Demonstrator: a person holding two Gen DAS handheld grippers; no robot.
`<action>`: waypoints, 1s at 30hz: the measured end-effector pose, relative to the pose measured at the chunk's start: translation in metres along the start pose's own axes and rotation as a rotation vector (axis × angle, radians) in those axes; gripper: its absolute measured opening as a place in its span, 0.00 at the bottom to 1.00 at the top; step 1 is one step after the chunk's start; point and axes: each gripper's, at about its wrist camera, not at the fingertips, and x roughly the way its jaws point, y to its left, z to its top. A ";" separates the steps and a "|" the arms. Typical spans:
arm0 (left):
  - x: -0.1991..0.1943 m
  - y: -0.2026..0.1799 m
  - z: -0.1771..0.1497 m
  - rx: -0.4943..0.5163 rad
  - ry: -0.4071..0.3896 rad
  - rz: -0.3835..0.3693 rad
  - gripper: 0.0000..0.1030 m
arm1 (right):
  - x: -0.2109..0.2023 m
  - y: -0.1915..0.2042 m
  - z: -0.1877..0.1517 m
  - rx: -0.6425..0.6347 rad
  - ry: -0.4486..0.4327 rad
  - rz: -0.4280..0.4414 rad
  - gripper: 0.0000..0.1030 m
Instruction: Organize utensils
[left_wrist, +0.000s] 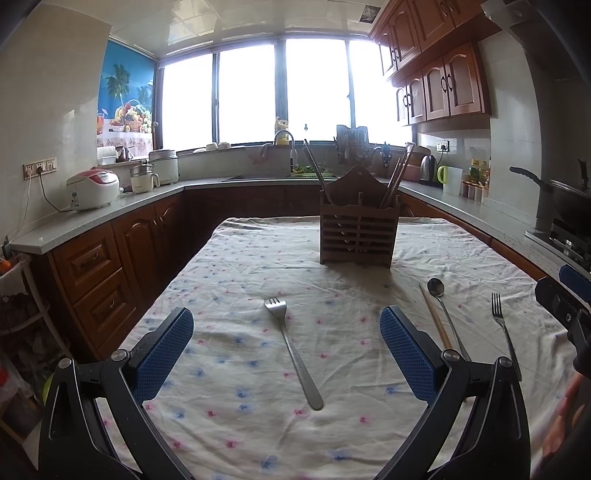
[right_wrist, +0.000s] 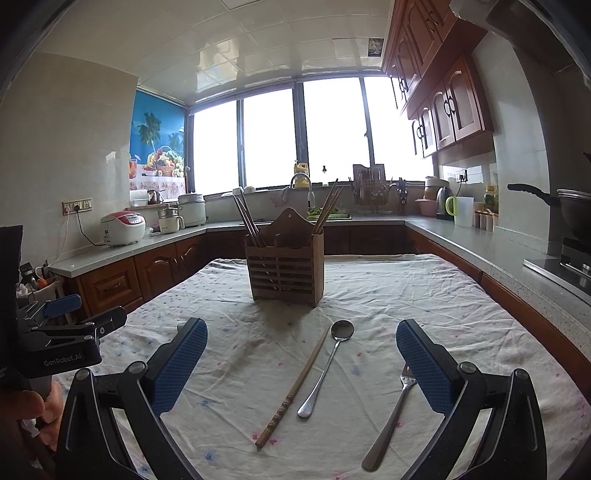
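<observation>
A wooden utensil holder stands at the far middle of the cloth-covered table, with chopsticks upright in its two end slots. A steel fork lies on the cloth between the fingers of my left gripper, which is open and hovers just above it. My right gripper is open too, above a single chopstick and a spoon lying side by side. A second fork lies by its right finger, whose pad hides the tines.
Grey counters run around the table on three sides. A rice cooker sits on the left counter, a wok on the stove at right, and a kettle and jug near the back right. A hand holds the left gripper.
</observation>
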 end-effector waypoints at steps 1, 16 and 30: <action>0.000 0.000 0.000 0.001 0.001 0.000 1.00 | 0.000 0.000 0.000 0.000 0.000 0.001 1.00; 0.002 -0.002 0.001 0.007 0.006 -0.002 1.00 | -0.002 0.001 0.008 0.011 -0.007 0.003 1.00; 0.003 -0.004 0.000 0.013 0.017 -0.016 1.00 | -0.001 -0.007 0.007 0.032 -0.006 0.001 1.00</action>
